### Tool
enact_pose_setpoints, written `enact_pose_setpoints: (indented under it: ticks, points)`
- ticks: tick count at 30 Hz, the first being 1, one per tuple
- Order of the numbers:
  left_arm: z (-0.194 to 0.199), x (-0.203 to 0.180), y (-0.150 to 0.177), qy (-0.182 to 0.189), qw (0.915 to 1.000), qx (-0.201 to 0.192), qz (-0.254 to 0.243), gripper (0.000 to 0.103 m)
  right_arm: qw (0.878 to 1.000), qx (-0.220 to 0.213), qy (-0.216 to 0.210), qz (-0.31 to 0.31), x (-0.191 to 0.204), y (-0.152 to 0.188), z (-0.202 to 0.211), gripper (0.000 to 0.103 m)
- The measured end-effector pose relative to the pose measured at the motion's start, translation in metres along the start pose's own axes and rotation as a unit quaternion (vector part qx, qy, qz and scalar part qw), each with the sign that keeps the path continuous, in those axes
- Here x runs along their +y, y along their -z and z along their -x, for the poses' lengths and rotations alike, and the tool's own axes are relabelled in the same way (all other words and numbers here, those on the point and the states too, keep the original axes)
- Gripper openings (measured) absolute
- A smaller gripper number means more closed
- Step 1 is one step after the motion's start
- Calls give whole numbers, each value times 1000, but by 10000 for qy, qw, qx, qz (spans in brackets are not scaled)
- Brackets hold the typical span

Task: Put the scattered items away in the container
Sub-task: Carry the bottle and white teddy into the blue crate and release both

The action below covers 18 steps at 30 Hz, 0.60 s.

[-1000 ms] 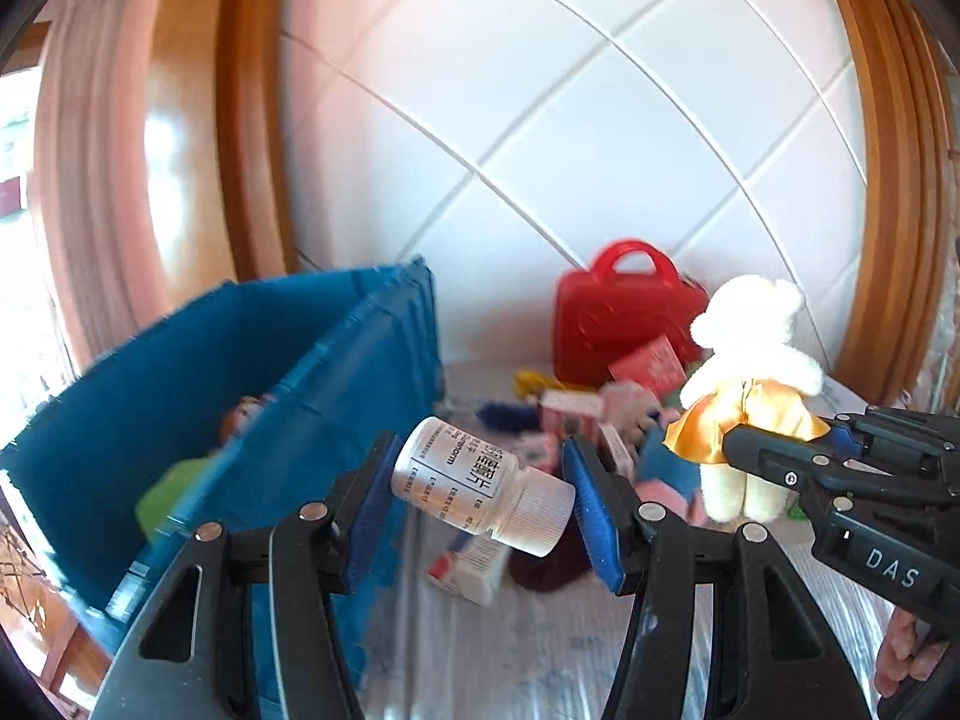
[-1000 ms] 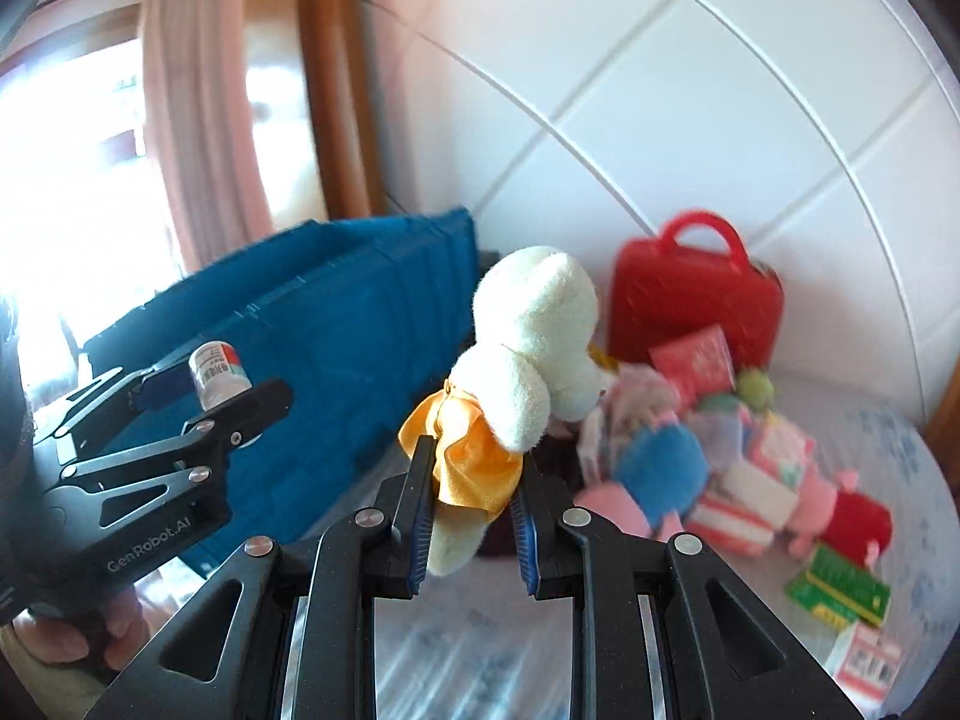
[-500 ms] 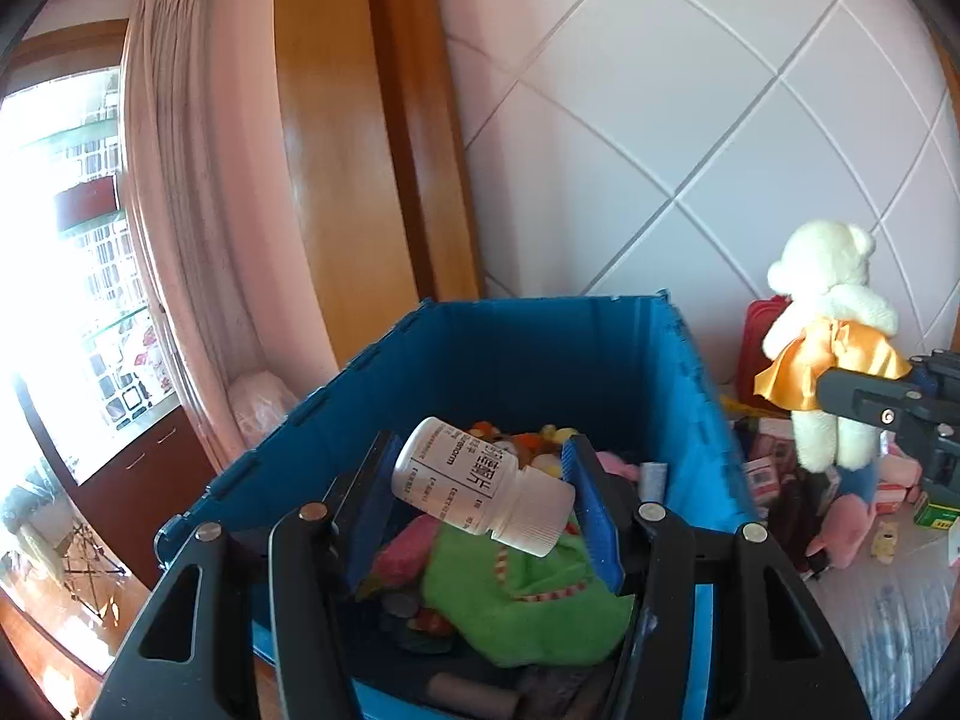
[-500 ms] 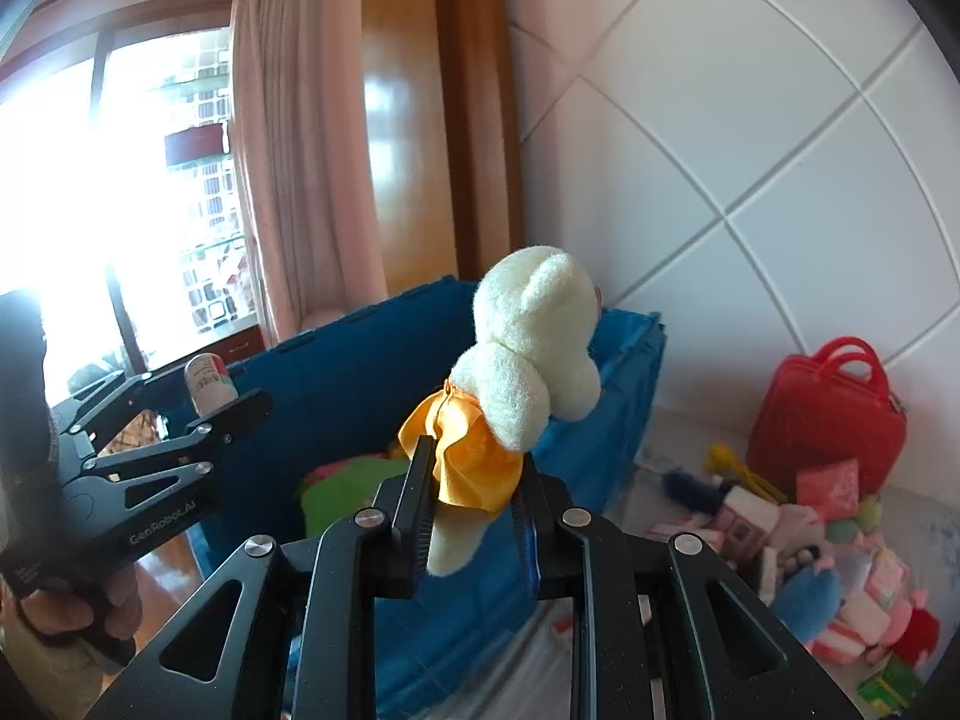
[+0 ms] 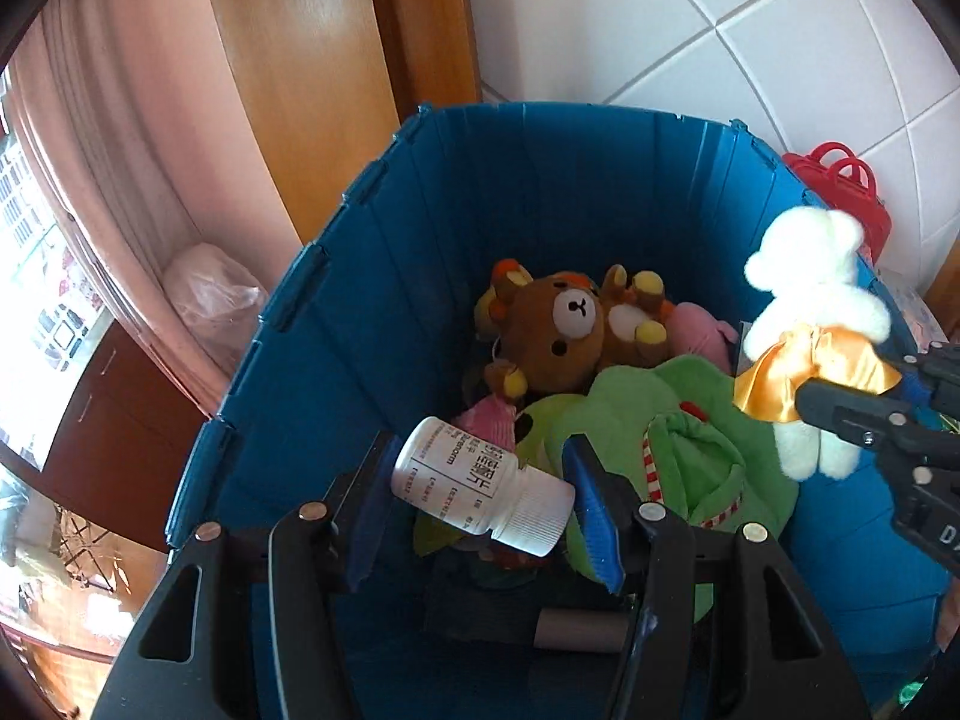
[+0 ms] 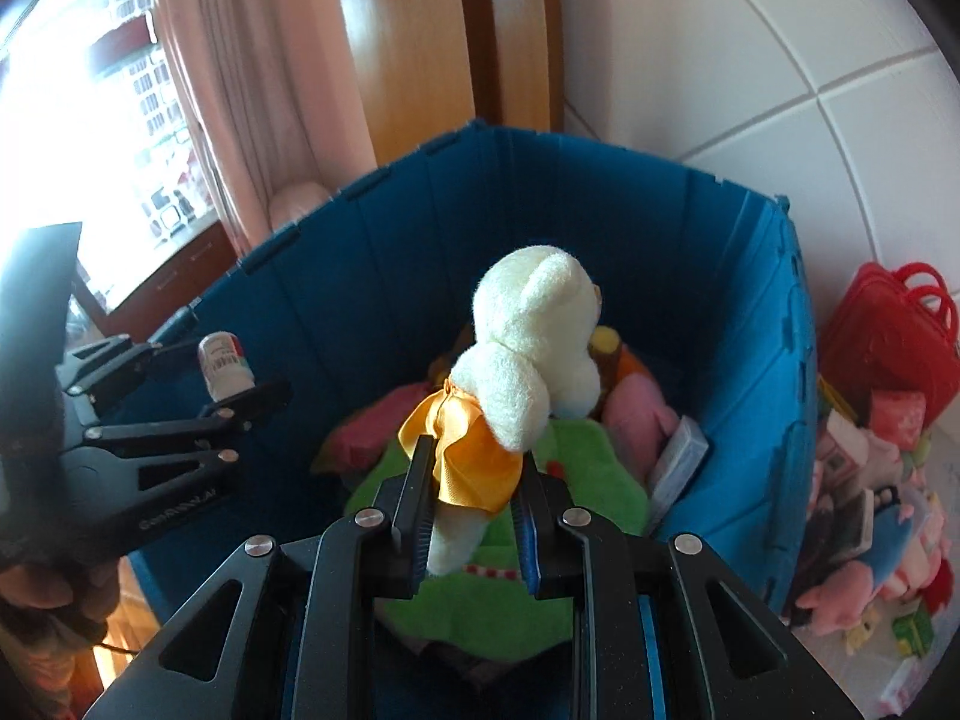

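Note:
My left gripper is shut on a white pill bottle and holds it over the open blue bin. The bottle lies crosswise between the jaws. My right gripper is shut on a white plush bear with an orange dress, also above the bin. The bear shows in the left wrist view at the right, and the left gripper with the bottle shows at the left of the right wrist view.
Inside the bin lie a brown bear plush, a green plush, a pink plush and a cardboard tube. To the right of the bin stand a red toy case and several scattered toys and boxes.
Both grippers have swung left from the toy pile and now hang over the bin, tilted down into it. Each still holds its item.

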State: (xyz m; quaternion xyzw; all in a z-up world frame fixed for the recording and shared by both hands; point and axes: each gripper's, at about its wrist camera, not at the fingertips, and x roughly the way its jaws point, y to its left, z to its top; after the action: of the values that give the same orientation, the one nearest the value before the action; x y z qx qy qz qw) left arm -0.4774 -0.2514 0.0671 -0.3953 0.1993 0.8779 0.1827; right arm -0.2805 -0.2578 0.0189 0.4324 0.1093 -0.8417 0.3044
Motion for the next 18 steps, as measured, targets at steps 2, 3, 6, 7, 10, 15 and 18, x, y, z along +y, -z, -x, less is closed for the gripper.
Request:
enact_pose_setpoints:
  ticks: [2, 3, 6, 7, 10, 15, 18]
  points:
    - [-7, -2, 2, 70, 9999, 71, -77, 55, 9996, 237, 165, 0, -4, 5, -14, 23]
    - [-9, -3, 3, 101, 9998, 103, -101, 55, 9991, 350, 224, -13, -7, 7, -19, 23]
    - [-13, -7, 4, 164, 9996, 170, -163, 55, 9986, 405, 345, 42, -7, 8, -21, 23]
    - [-14, -8, 3, 175, 9995, 211, -170, 55, 9983, 419, 401, 95, -5, 9, -21, 23]
    - [-21, -8, 3, 172, 9992, 318, -179, 60, 9979, 450, 431, 147, 1, 9, -21, 23]
    - [-13, -7, 5, 182, 9993, 257, -211, 77, 9981, 441, 416, 86, 2, 7, -20, 24]
    - [-10, -6, 9, 194, 9993, 233, -221, 77, 9984, 413, 397, 42, 3, 5, -16, 39]
